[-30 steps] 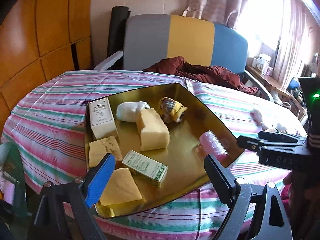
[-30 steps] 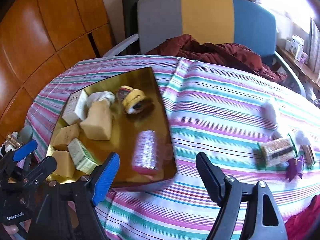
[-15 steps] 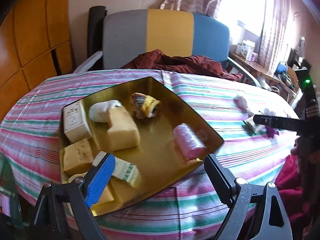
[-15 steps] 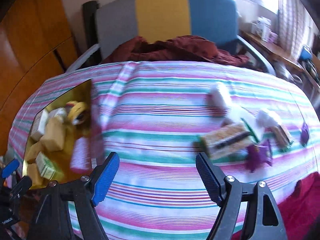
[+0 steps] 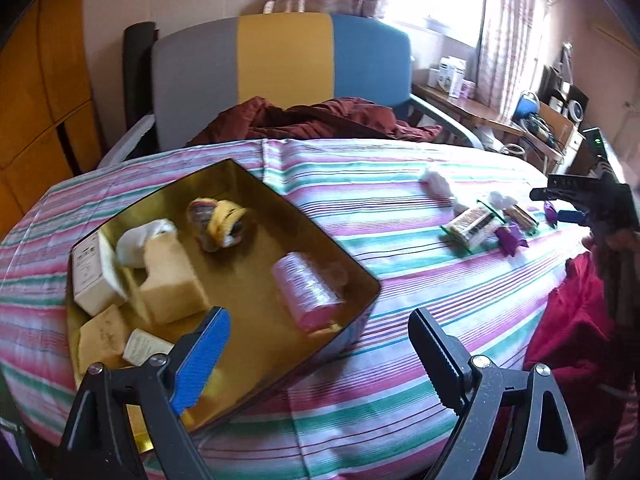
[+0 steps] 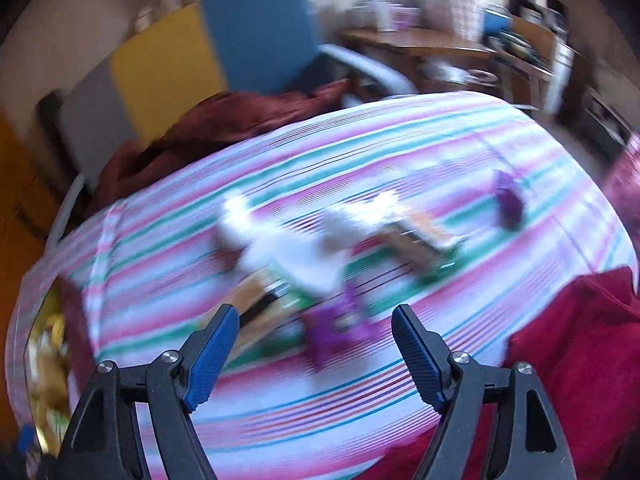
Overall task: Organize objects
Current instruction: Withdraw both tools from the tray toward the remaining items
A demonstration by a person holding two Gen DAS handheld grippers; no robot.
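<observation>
A gold tray (image 5: 362, 276) sits on the striped table and holds a pink roll (image 5: 306, 290), sponges (image 5: 170, 280), a white box (image 5: 90, 276), a white cloth and a yellow knitted piece (image 5: 220, 220). My left gripper (image 5: 318, 334) is open and empty, just off the tray's near corner. Loose items lie on the cloth at the right: a snack bar (image 5: 474, 224), purple wrappers (image 5: 510, 236) and white wads (image 5: 436, 182). My right gripper (image 6: 316, 328) is open and empty above that blurred group, close to a purple wrapper (image 6: 330, 334). It also shows in the left wrist view (image 5: 576, 204).
A grey, yellow and blue chair (image 5: 280, 76) with a dark red garment (image 5: 316, 120) stands behind the table. A red cloth (image 5: 572, 328) hangs at the table's right edge. A cluttered desk (image 5: 500, 112) is at the far right.
My right gripper has swung right, from the tray to the loose items, and its view is now blurred. My left gripper's view has also turned right; the tray now lies further left.
</observation>
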